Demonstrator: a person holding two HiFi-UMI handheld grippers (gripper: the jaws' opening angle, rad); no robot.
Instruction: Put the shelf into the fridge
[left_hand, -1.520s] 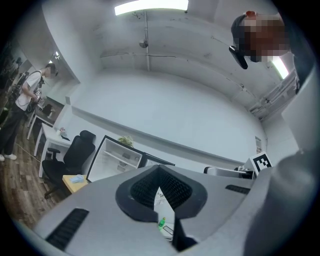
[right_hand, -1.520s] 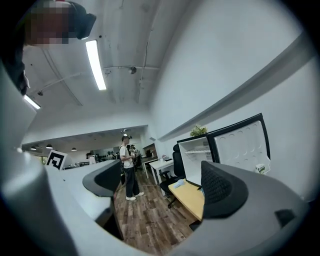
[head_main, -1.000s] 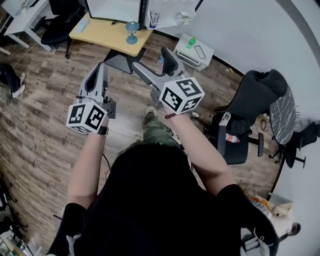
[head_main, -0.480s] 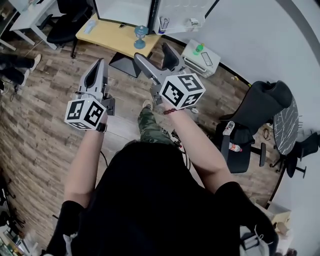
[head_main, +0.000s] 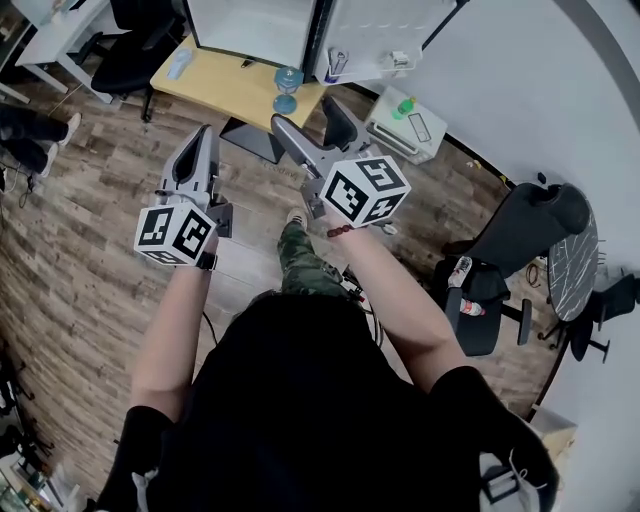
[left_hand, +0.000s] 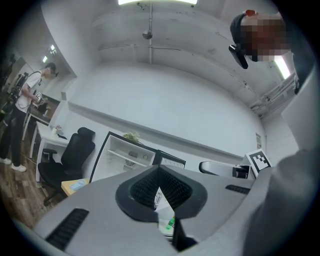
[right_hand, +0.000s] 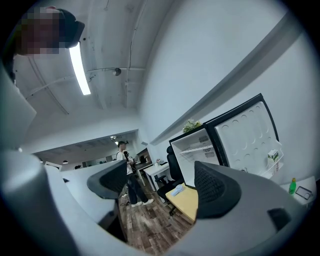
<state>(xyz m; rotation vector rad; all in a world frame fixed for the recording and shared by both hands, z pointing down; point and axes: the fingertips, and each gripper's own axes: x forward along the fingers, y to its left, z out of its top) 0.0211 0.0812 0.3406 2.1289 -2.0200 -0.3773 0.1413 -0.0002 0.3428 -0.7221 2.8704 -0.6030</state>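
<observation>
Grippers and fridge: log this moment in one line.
left gripper shut, empty | right gripper open, empty, just been closing | fridge door open, ahead

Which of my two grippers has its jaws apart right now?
The right gripper: its jaws stand apart, empty, though they have just been closing. The left gripper has its jaws together.

Bright, even, cool white indoor light. In the right gripper view a long ceiling tube light (right_hand: 80, 67) glares to pure white; in the left gripper view another lamp (left_hand: 155, 2) burns out at the top edge. Shadows on the wood floor (head_main: 90, 260) are faint and soft. The fridge (head_main: 250, 25) interior looks nearly washed out. All views are fisheye: straight lines bow, and both gripper views have dark rounded corners. Distant detail is fairly sharp; surfaces near the lens are soft.
</observation>
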